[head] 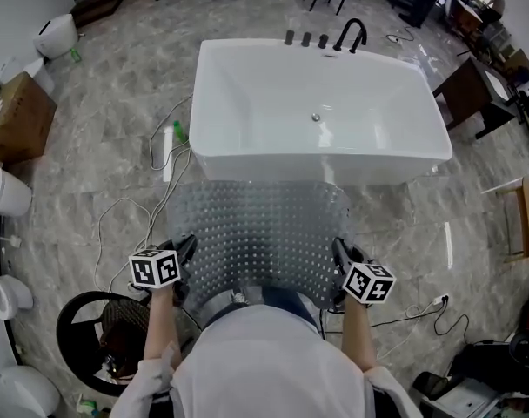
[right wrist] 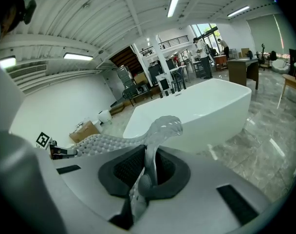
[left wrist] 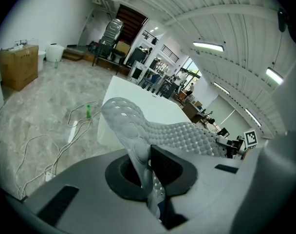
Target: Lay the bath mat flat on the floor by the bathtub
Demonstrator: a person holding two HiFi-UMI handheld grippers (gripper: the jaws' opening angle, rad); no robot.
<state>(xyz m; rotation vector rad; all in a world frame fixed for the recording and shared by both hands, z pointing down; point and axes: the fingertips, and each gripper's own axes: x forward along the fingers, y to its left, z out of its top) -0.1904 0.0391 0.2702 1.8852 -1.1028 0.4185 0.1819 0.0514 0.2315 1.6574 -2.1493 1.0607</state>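
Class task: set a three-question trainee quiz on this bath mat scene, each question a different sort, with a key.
1. True or false: the left gripper and right gripper are both shut on the bath mat.
2. The mat is: A inside the bathtub; B held before it; C lying flat, untouched.
3. What colour is the bottle on the floor?
Key: 1 true; 2 B; 3 green.
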